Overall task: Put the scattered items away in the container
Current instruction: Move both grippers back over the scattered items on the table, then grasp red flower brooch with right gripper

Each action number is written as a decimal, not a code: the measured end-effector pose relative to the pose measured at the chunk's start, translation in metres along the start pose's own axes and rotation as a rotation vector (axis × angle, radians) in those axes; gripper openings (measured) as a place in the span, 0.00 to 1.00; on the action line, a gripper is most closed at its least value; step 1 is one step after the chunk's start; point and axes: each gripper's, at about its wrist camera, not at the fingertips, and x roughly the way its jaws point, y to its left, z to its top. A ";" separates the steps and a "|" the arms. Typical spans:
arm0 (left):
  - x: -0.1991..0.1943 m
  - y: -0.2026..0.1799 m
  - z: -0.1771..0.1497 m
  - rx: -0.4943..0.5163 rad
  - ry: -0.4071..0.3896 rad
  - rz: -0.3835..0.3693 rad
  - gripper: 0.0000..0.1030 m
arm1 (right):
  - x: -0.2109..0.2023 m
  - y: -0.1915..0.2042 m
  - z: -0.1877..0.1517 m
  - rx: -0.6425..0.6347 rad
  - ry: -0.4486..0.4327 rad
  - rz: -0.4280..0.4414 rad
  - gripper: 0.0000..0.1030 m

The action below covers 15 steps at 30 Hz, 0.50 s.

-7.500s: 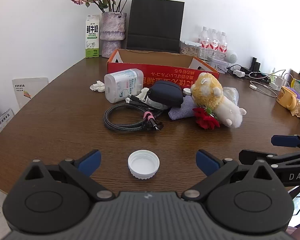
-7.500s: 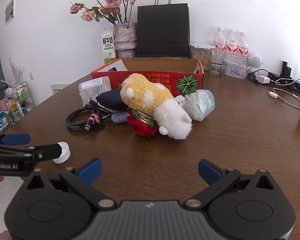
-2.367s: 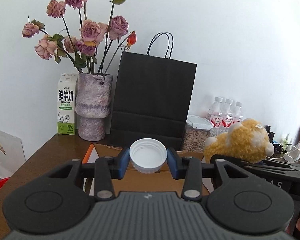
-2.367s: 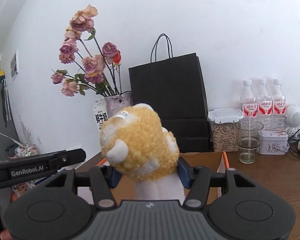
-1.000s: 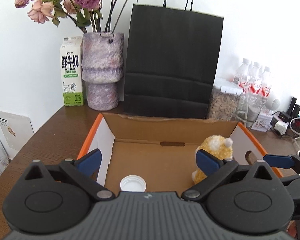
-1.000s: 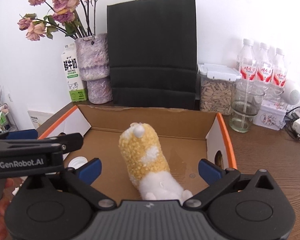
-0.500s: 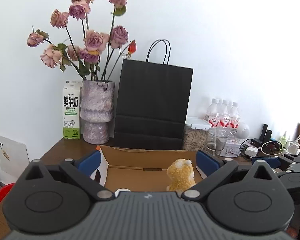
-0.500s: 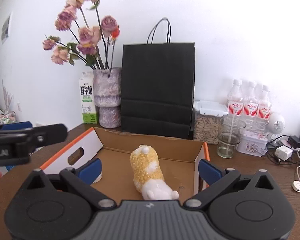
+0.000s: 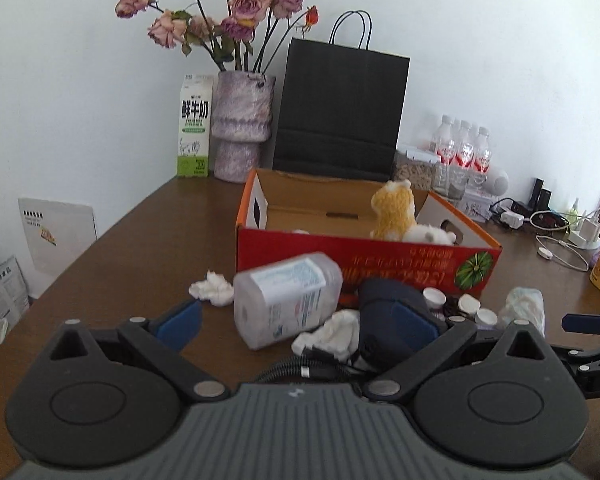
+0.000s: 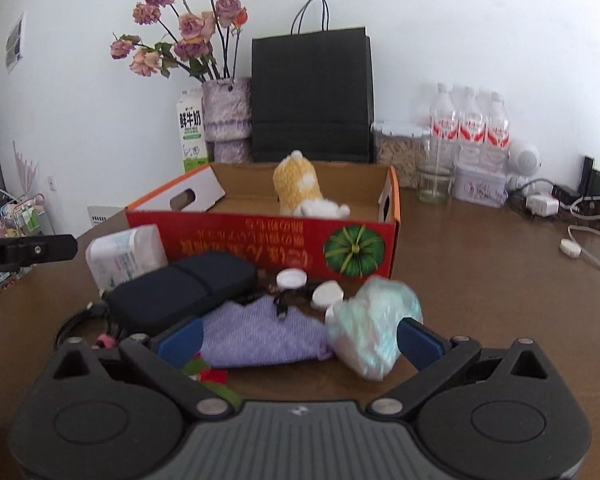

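Brown wooden table (image 9: 148, 240) carries a red cardboard box (image 9: 364, 254) — plastic bottle (image 9: 288, 300), dark pouch (image 10: 180, 294) and purple cloth (image 10: 260, 338) before it.

My left gripper (image 9: 296, 322) hangs level with its blue pads spread wide and nothing between them. My right gripper (image 10: 300, 338) is likewise wide apart and empty, just alongside.

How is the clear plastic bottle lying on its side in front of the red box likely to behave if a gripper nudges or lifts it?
The clear plastic bottle lies on its rounded side, so a nudge would probably roll it. It looks mostly empty, so likely light. Its smooth wall may slip between the open left gripper fingers.
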 end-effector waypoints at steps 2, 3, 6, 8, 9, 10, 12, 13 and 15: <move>-0.003 0.001 -0.010 -0.004 0.035 -0.011 1.00 | -0.003 0.004 -0.011 0.010 0.027 0.013 1.00; -0.004 0.001 -0.015 -0.005 0.051 -0.014 1.00 | -0.004 0.006 -0.016 0.012 0.041 0.028 1.00; -0.005 0.001 -0.025 -0.009 0.094 -0.017 1.00 | -0.005 0.014 -0.026 0.005 0.073 0.053 1.00; -0.005 -0.001 -0.030 -0.011 0.122 -0.025 1.00 | -0.005 0.020 -0.028 -0.001 0.083 0.071 1.00; -0.005 -0.002 -0.032 -0.009 0.134 -0.026 1.00 | -0.006 0.022 -0.030 0.000 0.085 0.080 1.00; -0.004 -0.004 -0.034 -0.007 0.143 -0.024 1.00 | -0.006 0.024 -0.030 0.005 0.085 0.091 1.00; -0.006 -0.007 -0.036 -0.001 0.151 -0.031 1.00 | -0.006 0.029 -0.029 0.001 0.084 0.108 1.00; -0.007 -0.007 -0.037 0.001 0.152 -0.032 1.00 | -0.006 0.032 -0.030 -0.007 0.082 0.111 1.00; -0.008 -0.006 -0.038 -0.003 0.157 -0.022 1.00 | -0.004 0.037 -0.028 -0.028 0.081 0.112 1.00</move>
